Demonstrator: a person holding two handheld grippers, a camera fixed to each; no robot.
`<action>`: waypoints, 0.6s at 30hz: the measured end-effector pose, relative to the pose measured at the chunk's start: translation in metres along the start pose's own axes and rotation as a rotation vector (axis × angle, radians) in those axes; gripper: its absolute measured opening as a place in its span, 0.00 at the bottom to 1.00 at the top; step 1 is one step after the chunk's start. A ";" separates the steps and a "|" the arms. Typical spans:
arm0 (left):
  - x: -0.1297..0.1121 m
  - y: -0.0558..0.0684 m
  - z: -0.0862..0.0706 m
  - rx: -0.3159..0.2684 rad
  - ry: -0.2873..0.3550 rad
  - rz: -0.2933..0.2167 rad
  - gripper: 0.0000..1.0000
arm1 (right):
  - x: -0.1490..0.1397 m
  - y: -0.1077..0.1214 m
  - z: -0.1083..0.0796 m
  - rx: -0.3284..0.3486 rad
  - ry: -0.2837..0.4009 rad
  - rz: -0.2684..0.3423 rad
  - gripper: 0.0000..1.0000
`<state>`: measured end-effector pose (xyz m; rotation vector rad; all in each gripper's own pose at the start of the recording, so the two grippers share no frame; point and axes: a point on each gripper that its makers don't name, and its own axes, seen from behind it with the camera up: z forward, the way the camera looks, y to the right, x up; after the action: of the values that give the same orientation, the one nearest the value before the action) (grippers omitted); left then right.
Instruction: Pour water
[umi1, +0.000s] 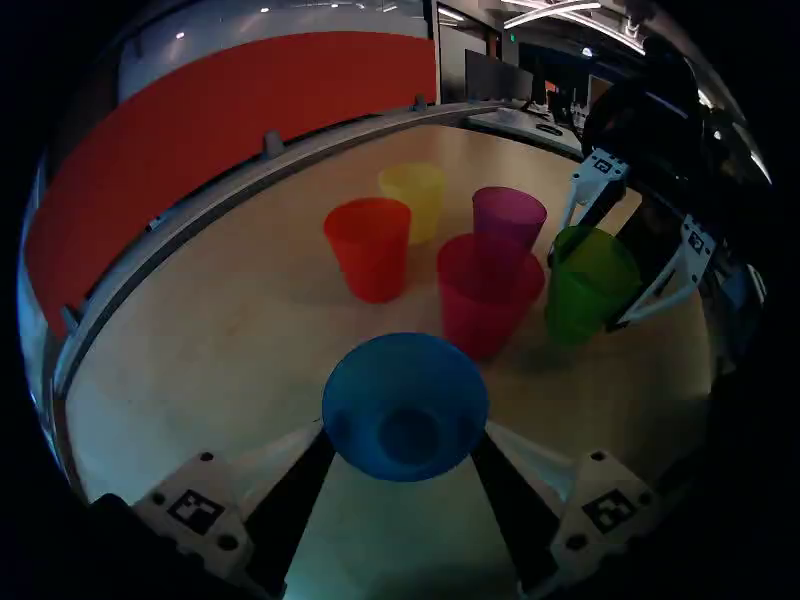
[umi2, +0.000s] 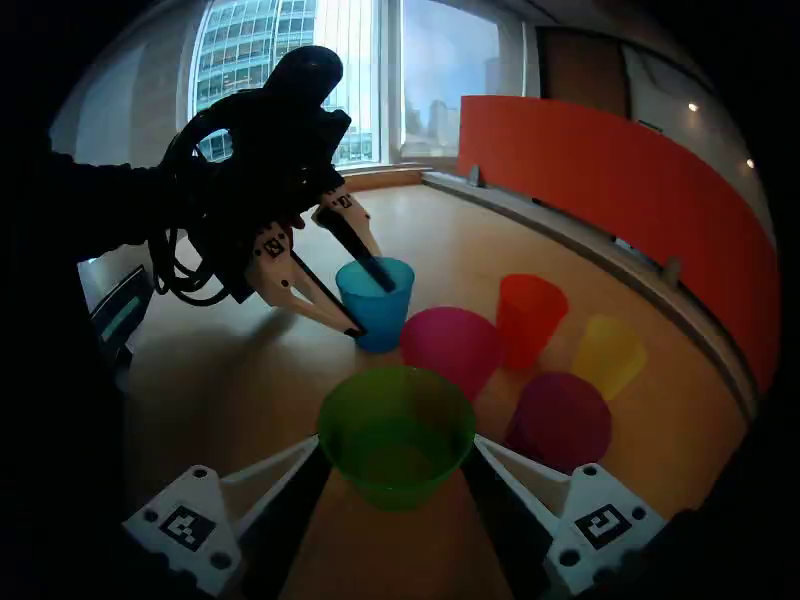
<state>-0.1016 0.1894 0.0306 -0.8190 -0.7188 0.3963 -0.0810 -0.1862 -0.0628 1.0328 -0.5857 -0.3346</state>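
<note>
Laid out on a pale table (umi1: 200, 360), backed at far left by a red panel (umi1: 230, 110). Grouped mid-table, upright and close, likely to keep pours short: pink cup (umi1: 487, 290), red cup (umi1: 370, 248), purple cup (umi1: 508, 215), yellow cup (umi1: 415, 195). Nearest, pinched upright by the left gripper (umi1: 405, 440): blue cup (umi1: 405, 405). To its right, clamped likewise by the right gripper (umi2: 395, 445): green cup (umi2: 397, 430). Too dim to make out water inside. No legible writing, just square markers (umi1: 195, 510) on the fingers.
</note>
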 end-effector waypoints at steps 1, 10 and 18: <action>-0.002 0.000 0.000 0.001 -0.005 0.003 0.89 | -0.001 0.000 0.001 0.001 -0.001 0.001 0.88; -0.016 0.004 -0.002 0.005 -0.043 0.025 0.90 | -0.010 -0.001 0.006 -0.002 -0.014 0.003 0.88; -0.019 0.008 -0.006 0.004 -0.053 0.044 0.90 | -0.014 -0.003 0.008 -0.001 -0.015 -0.005 0.88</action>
<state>-0.1111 0.1798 0.0136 -0.8244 -0.7502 0.4603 -0.0971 -0.1861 -0.0670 1.0315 -0.5963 -0.3475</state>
